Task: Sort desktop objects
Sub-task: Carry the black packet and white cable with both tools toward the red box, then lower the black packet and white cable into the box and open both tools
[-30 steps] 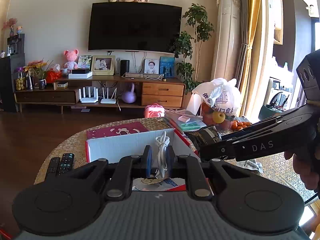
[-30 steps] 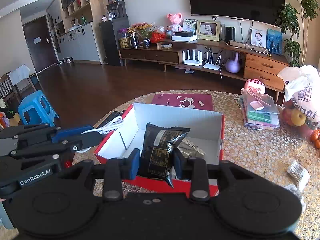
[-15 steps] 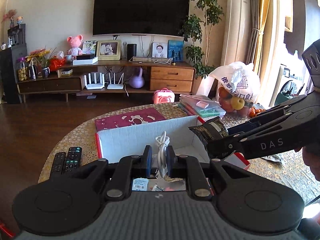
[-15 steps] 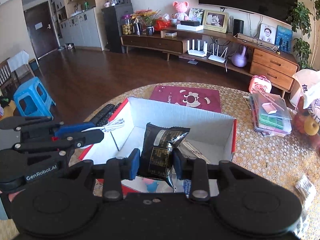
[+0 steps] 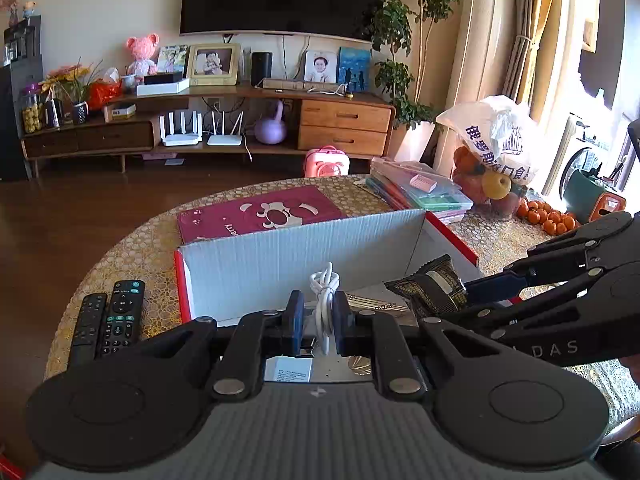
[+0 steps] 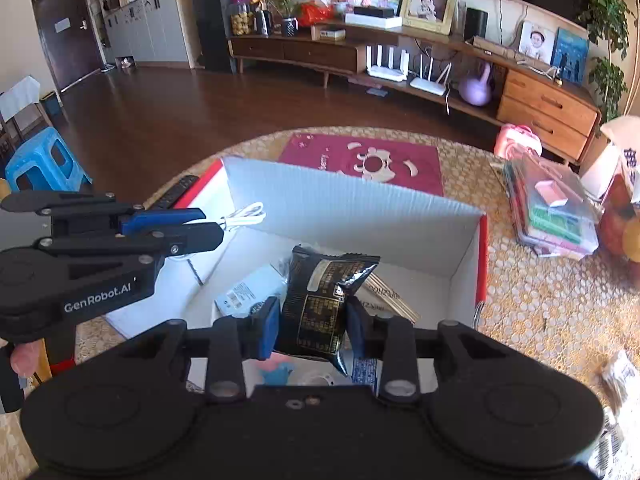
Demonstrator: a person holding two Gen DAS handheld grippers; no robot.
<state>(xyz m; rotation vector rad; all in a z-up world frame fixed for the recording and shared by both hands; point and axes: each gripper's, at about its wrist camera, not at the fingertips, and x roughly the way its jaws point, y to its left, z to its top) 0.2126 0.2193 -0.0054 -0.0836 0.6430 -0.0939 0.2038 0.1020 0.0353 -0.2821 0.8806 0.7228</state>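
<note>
Change: both hand-held grippers have come lower over the box, whose inside now shows more items
Left hand-held gripper (image 5: pixel 317 317): clamped on a coiled white cable (image 5: pixel 325 300), held above the box's near left part
Right hand-held gripper (image 6: pixel 312 326): clamped on a black snack packet (image 6: pixel 322 300), held over the box's middle
Box (image 6: pixel 352 210): white inside, red outside, open, on the bench (image 6: pixel 532 304); small packets lie on its floor
Remotes (image 5: pixel 108 322): two, left of the box
Maroon mat (image 5: pixel 260 214): beyond the box
</note>
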